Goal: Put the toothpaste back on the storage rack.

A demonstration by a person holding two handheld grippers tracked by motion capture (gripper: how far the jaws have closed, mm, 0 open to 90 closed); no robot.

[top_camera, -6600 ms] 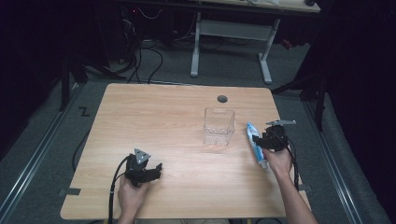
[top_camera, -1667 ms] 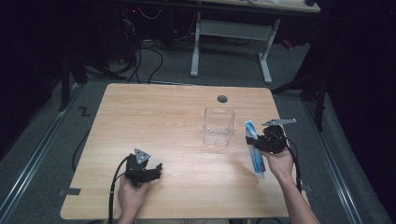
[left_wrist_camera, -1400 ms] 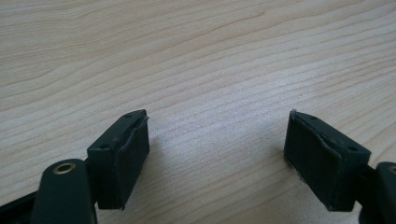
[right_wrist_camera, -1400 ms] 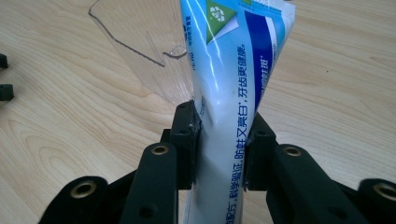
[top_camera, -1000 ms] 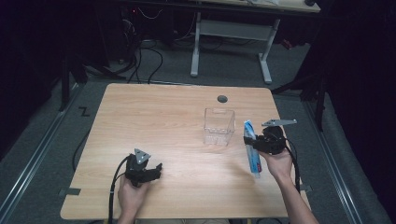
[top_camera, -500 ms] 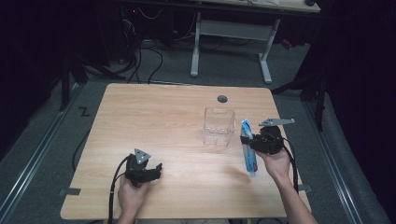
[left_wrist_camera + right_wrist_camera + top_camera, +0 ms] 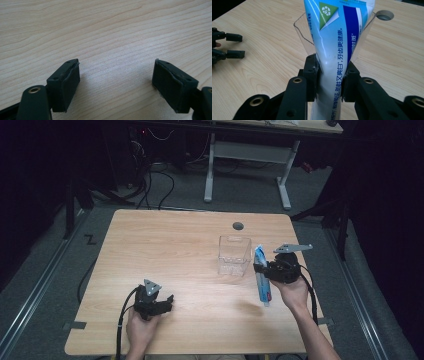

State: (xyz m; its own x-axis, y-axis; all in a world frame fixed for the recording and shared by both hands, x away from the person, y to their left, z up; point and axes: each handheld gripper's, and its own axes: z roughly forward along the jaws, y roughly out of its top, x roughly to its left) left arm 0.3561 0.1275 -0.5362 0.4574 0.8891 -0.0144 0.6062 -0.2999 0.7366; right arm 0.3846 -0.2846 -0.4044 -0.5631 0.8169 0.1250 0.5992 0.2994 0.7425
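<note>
A blue and white toothpaste tube (image 7: 261, 276) (image 7: 334, 50) is pinched between the jaws of my right gripper (image 7: 265, 270) (image 7: 330, 80), held off the table at the right. Its flat end points toward a clear plastic cup (image 7: 234, 255) (image 7: 305, 37) that stands upright just left of it. My left gripper (image 7: 169, 301) (image 7: 116, 83) rests low over the wood near the front left, its jaws wide apart with bare table between them. The right gripper view also catches the left gripper (image 7: 227, 47) far off at its left edge.
The wooden table (image 7: 165, 245) has a round cable hole (image 7: 238, 225) near its far edge. Beyond it stands a white desk frame (image 7: 245, 155) on a grey floor with cables. Cables trail from both grippers toward the front edge.
My right gripper has carried the toothpaste tube leftward, closer to the clear cup. The left gripper has stayed where it was.
</note>
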